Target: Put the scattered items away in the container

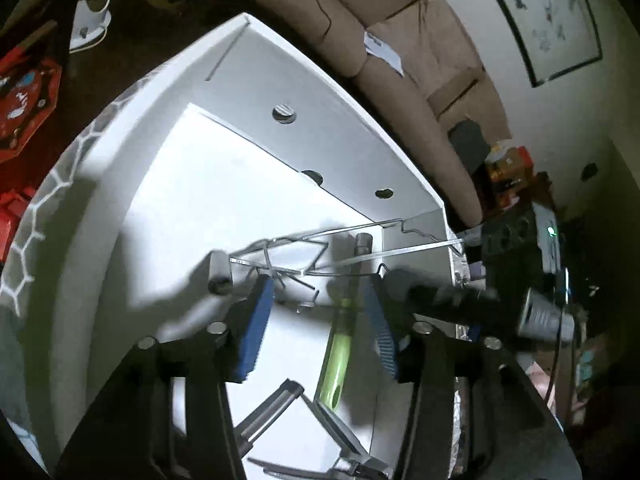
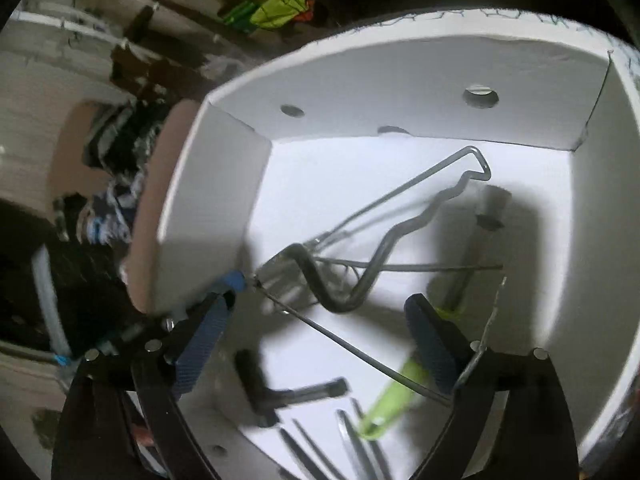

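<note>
Now | step: wire rack (image 2: pixel 400 216) released into white box (image 1: pixel 340 92) | right gripper (image 2: pixel 320 344) fingers wide apart, empty | left gripper (image 1: pixel 316 332) fingers apart, nothing clamped | next: withdrawal is needed, judged.

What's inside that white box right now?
Inside the white box: a bent wire rack, a green-handled tool, a dark T-shaped tool and metal utensils. Shadows and the grippers hide some floor.
</note>
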A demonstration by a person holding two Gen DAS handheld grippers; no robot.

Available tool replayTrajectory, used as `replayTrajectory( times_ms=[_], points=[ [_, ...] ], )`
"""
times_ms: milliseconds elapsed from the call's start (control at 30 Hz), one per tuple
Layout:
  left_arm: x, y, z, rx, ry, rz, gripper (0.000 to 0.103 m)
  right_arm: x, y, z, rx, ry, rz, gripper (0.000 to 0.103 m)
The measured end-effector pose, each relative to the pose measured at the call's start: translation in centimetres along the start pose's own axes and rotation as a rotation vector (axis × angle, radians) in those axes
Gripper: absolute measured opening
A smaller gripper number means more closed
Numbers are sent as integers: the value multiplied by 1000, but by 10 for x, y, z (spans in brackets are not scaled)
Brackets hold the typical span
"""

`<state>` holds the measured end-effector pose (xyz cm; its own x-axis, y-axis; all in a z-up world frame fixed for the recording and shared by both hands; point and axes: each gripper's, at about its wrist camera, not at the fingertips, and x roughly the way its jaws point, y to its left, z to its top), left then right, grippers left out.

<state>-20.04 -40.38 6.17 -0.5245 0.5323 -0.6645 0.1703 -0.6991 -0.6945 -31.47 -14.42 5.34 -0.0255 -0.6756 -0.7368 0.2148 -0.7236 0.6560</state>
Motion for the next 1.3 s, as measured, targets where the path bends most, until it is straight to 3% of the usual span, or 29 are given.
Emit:
replayTrajectory(
  times_ms=[133,200,333,400,500,567,733,833,933,1100,1300],
  points=[
    [-2,-5,-2,26,-12,10,49,-3,-7,2,131,-7,168,96],
    [0,-13,-5,43,-4,-28,49,-3,-9,1,176,-9,242,103],
    [3,-34,-11,55,17,-105,61,6,-3,1,173,66,310,103],
    [9,-43,-15,63,36,-114,62,9,7,-2,151,102,352,103],
    [12,-44,-14,53,41,-98,62,-4,20,0,60,79,225,103],
    [11,-39,-11,41,31,-78,63,-19,22,3,42,51,204,103],
    [0,-20,-1,23,-16,22,90,-53,14,2,22,-24,132,103],
    [-5,-11,-3,-1,-23,25,95,-68,7,-4,5,-51,83,103],
    [-6,-15,-14,41,4,43,101,-74,-2,-20,-22,-44,41,103],
    [-6,-44,-29,120,26,94,103,-91,-5,-49,-56,-57,10,103],
    [-31,-44,-8,74,-90,142,102,-101,6,-40,-60,-207,-7,103]
  ],
)
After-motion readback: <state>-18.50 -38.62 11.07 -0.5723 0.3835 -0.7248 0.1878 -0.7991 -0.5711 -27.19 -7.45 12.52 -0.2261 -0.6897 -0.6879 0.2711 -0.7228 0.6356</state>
